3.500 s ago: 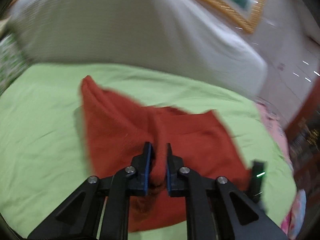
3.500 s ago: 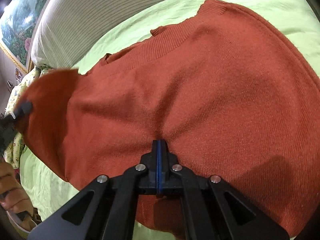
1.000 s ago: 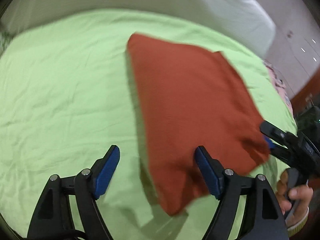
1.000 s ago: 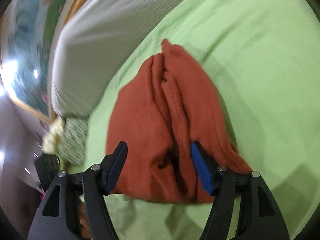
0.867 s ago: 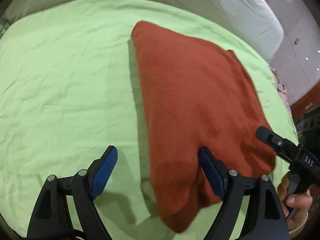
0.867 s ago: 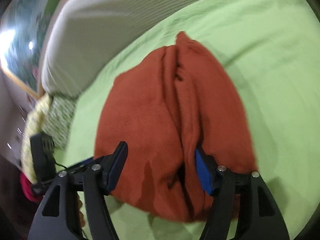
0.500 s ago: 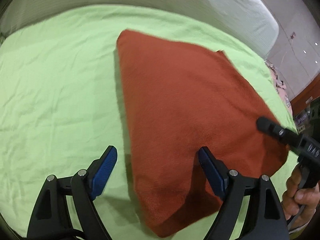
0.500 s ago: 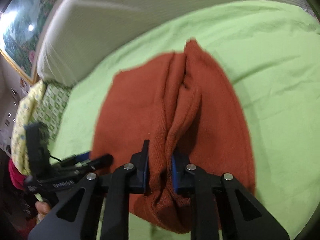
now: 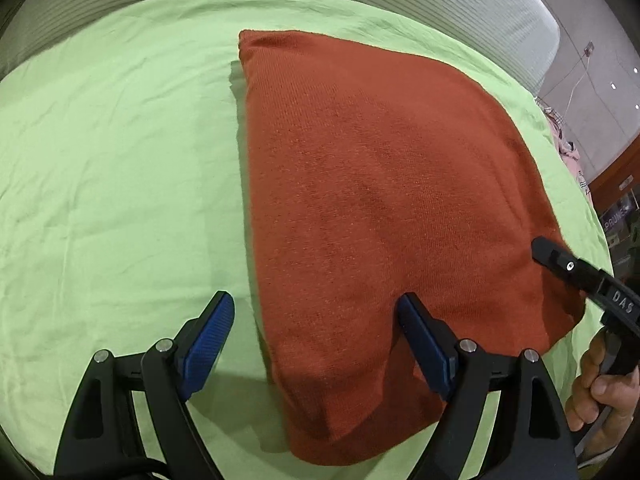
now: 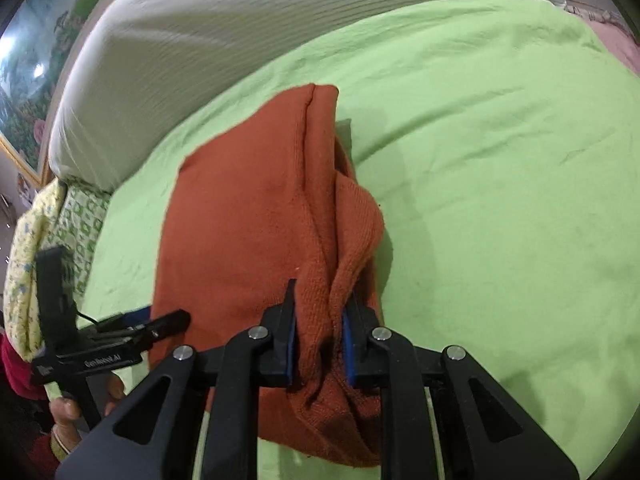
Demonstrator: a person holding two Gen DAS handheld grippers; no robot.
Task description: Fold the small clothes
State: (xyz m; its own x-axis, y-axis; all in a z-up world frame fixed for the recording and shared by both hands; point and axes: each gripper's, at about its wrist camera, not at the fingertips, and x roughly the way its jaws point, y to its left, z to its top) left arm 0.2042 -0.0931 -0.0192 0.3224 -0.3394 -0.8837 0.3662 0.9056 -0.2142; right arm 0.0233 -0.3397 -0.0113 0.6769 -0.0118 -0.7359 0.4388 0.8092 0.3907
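Observation:
A rust-red knit sweater [image 9: 380, 184] lies folded into a compact rectangle on the green sheet [image 9: 120, 160]. My left gripper [image 9: 316, 344] is open, its jaws spread over the sweater's near left edge, holding nothing. In the right wrist view the sweater [image 10: 248, 220] shows its stacked folded edges. My right gripper [image 10: 318, 320] is shut on a bunch of those edges at the near end. The right gripper also shows in the left wrist view [image 9: 568, 268] at the sweater's right corner. The left gripper shows in the right wrist view [image 10: 160, 326].
A white ribbed headboard cushion [image 10: 200, 40] runs along the far side of the bed. A floral patterned pillow [image 10: 48, 224] lies at the left. A framed painting [image 10: 24, 60] hangs behind. The bed edge and pink cloth [image 9: 568, 152] lie to the right.
My right gripper has closed on the sweater's folded edges; a second ago it was open around them. My left gripper has stayed open. Earlier both gripped the unfolded sweater.

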